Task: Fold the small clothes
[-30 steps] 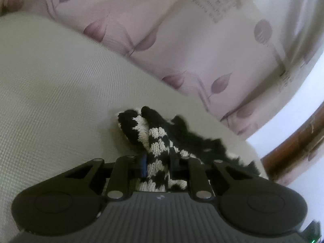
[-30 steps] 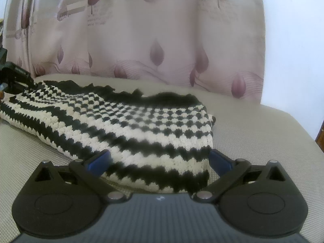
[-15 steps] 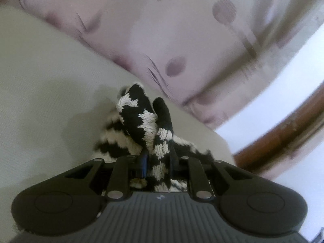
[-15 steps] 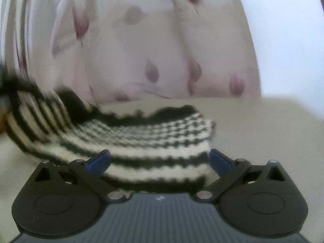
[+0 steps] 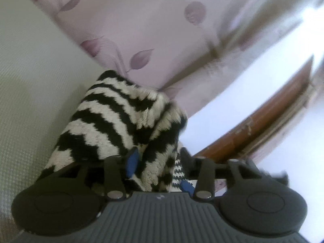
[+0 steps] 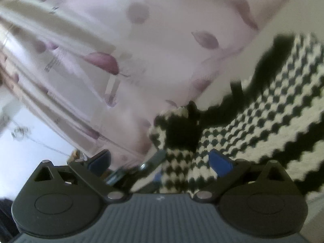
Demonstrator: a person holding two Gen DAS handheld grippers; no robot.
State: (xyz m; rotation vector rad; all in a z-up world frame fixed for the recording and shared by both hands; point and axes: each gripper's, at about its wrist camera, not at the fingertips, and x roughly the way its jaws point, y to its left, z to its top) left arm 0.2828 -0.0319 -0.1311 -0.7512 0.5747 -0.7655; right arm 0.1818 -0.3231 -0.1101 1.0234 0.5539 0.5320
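1. Left gripper [image 5: 156, 165] was clamped on the black-and-white zigzag knitted garment [image 5: 113, 125], lifted beside the pale woven cushion [image 5: 30, 81].
2. Right gripper [image 6: 160, 162] stood spread apart; the garment lay partly between its fingers, below the pink leaf-print curtain [image 6: 125, 46].

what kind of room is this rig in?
Probably a home, likely a bedroom or living room: pale pink leaf-print curtains hang behind a beige woven padded surface, maybe a bed or sofa, with a brown wooden frame at the side.
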